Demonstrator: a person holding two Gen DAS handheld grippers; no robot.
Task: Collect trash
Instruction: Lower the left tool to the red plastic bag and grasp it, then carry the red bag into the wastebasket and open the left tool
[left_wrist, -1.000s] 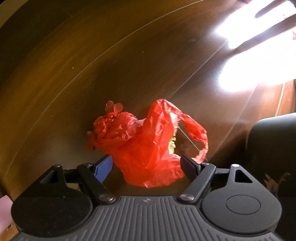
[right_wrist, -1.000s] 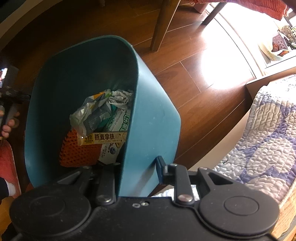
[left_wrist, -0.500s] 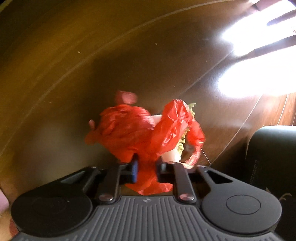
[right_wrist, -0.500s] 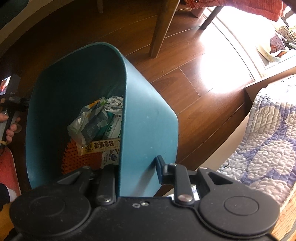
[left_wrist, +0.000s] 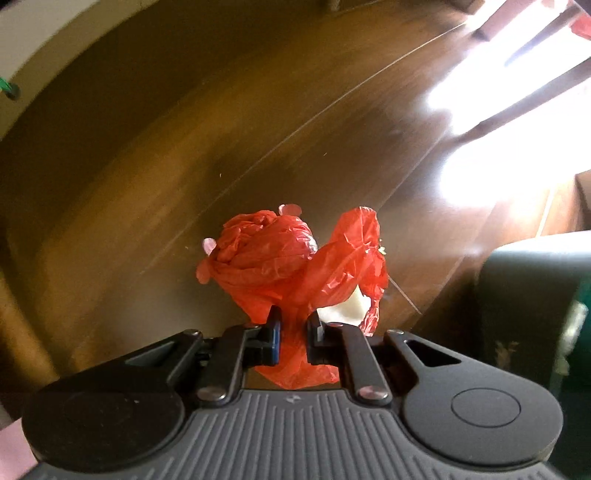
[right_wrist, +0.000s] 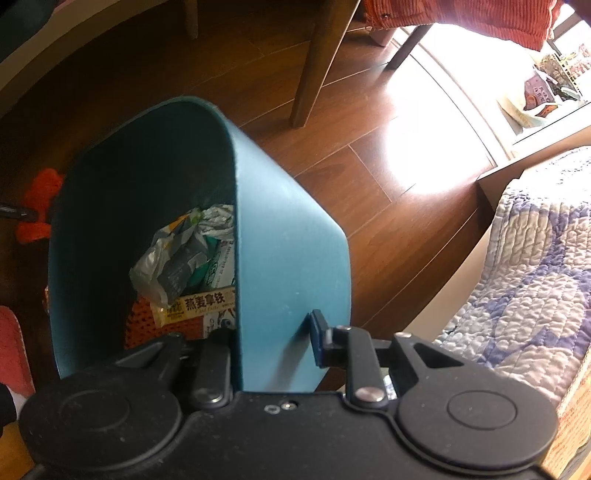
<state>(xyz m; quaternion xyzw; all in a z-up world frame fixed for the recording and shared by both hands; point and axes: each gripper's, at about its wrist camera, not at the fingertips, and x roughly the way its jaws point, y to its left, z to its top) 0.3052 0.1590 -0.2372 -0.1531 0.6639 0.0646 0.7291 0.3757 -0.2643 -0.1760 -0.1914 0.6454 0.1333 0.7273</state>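
Red crumpled plastic bag (left_wrist: 280, 258), tool-pinched (left_wrist: 294, 326)

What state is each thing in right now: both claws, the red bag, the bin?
Left claw: just closed, shut on the red plastic bag.
Red plastic bag: crumpled, pinched between the fingers, something white showing at its side.
Right claw: clamped on the bin's wall.
Teal bin: open-topped, partly filled with wrappers.

The left gripper (left_wrist: 294, 325) points down, its jaws just closed tight; the right gripper (right_wrist: 273, 339) points down, clamped.
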